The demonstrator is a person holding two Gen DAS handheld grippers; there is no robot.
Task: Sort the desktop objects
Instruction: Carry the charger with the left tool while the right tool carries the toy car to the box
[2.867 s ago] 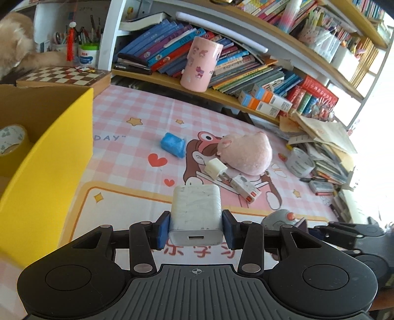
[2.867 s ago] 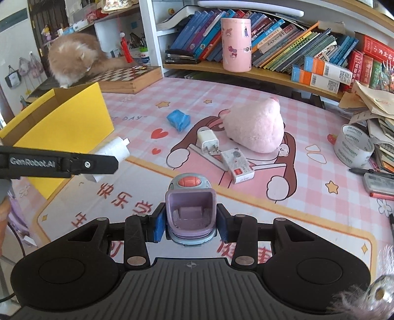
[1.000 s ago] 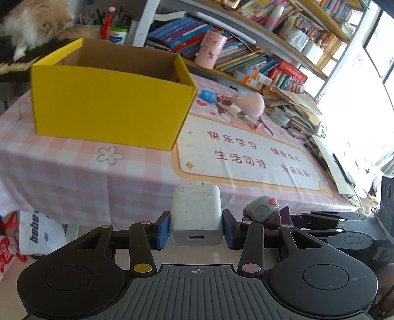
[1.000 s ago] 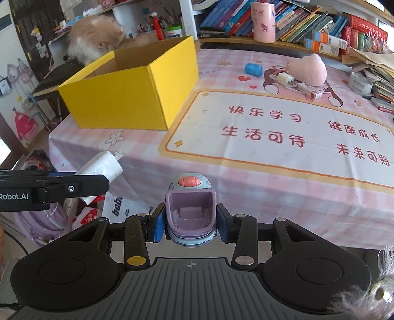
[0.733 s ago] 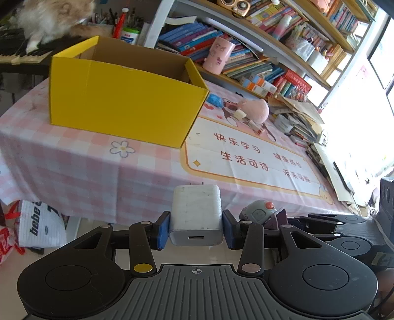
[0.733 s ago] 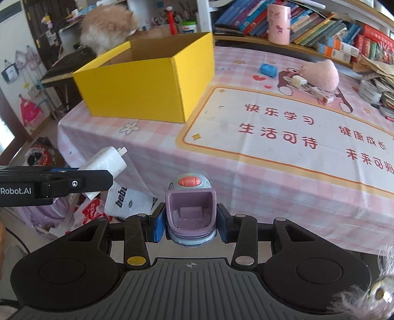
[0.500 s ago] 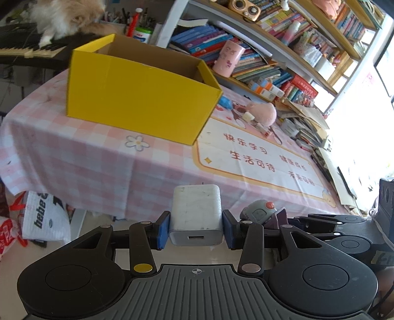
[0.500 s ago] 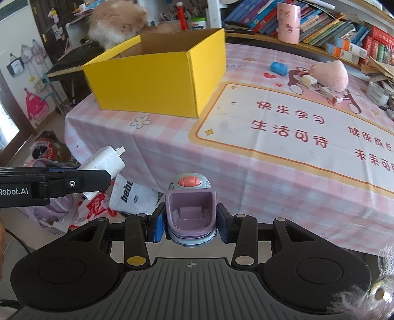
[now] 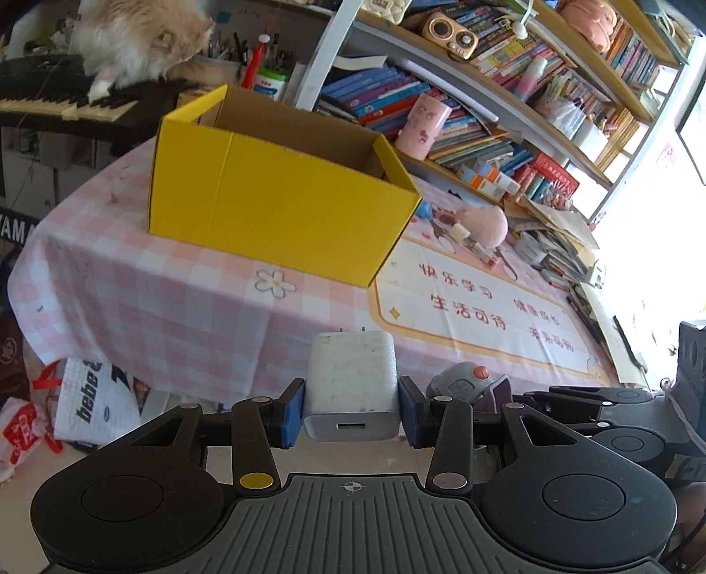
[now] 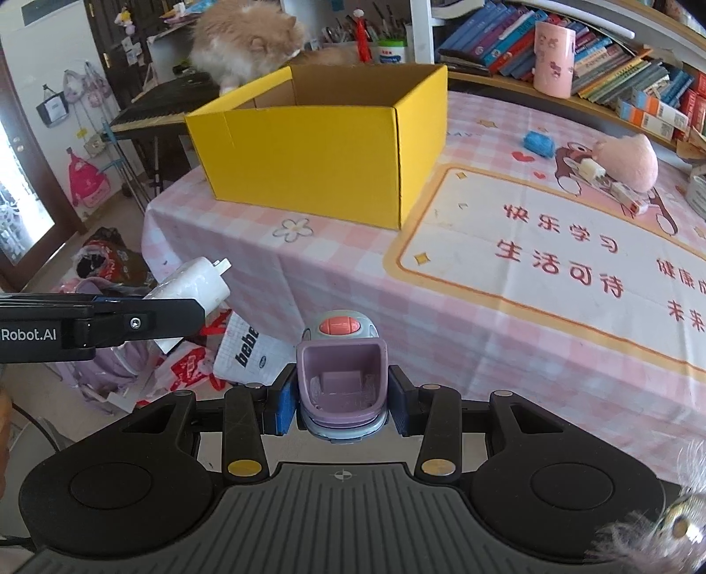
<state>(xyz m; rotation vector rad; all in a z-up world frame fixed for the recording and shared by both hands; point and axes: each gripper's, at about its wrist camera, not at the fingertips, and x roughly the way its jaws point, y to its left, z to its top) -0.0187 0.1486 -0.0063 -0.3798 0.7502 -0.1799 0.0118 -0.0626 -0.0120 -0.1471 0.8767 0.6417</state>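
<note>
My left gripper (image 9: 351,413) is shut on a white USB charger (image 9: 351,384), held off the table's near edge; it also shows in the right wrist view (image 10: 194,289). My right gripper (image 10: 339,397) is shut on a purple and grey toy with a red button (image 10: 339,362); the toy also shows in the left wrist view (image 9: 467,386). An open yellow cardboard box (image 9: 282,203) stands on the pink checked table, also in the right wrist view (image 10: 326,145). A pink plush (image 10: 629,161), a blue item (image 10: 538,143), a small white plug (image 10: 591,170) and a small white packet (image 10: 626,194) lie at the far side.
A fluffy cat (image 10: 247,39) sits on a keyboard behind the box. A pink cup (image 10: 553,59) and books stand on the shelf. A tape roll (image 10: 697,190) lies at the right edge. Plastic bags (image 10: 238,349) lie on the floor below the table edge.
Both grippers have drawn back from the table, off its near edge, then come a little closer to the yellow box. Each still holds its object.
</note>
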